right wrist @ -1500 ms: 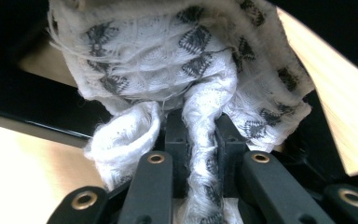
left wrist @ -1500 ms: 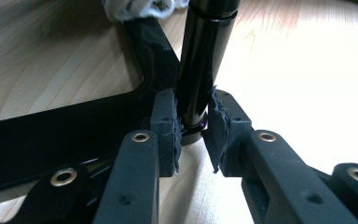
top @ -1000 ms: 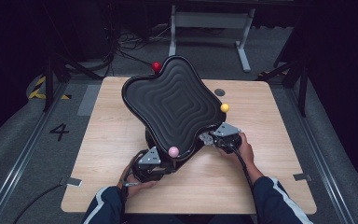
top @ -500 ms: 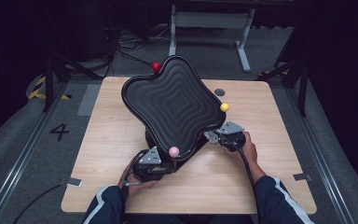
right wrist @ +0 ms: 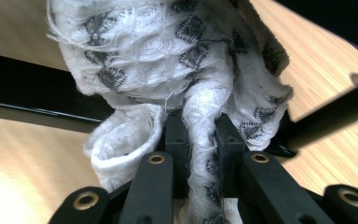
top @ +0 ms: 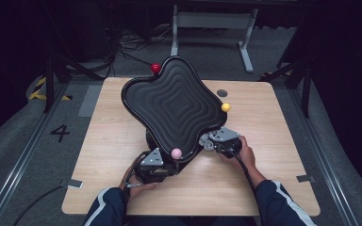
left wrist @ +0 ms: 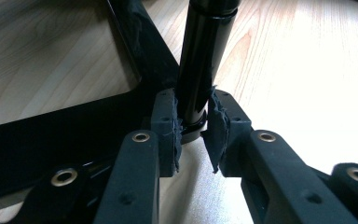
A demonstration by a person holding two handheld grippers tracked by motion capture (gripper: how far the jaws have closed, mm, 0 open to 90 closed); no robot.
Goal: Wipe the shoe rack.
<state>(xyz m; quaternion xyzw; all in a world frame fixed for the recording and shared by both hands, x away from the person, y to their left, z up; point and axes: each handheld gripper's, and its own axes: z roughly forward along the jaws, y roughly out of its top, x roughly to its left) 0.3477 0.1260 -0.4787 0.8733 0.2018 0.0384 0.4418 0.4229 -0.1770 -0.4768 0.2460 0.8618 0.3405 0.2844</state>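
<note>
Black plastic tray (top: 174,106) with rippled top and ball-tipped corners, tilted on its leg frame near mid-table (top: 273,155). Left gripper (left wrist: 193,133) pinched one black leg (left wrist: 203,60) near its foot, steadying the piece. Right gripper (right wrist: 200,140) pinched a white patterned cloth (right wrist: 168,56) just under the tray's right edge. Step judged: wiping the underside and frame. Next move called for dragging the cloth along the frame while the leg grip held

The tray (top: 174,106) stands on the table (top: 273,122), tilted, before the person.
</note>
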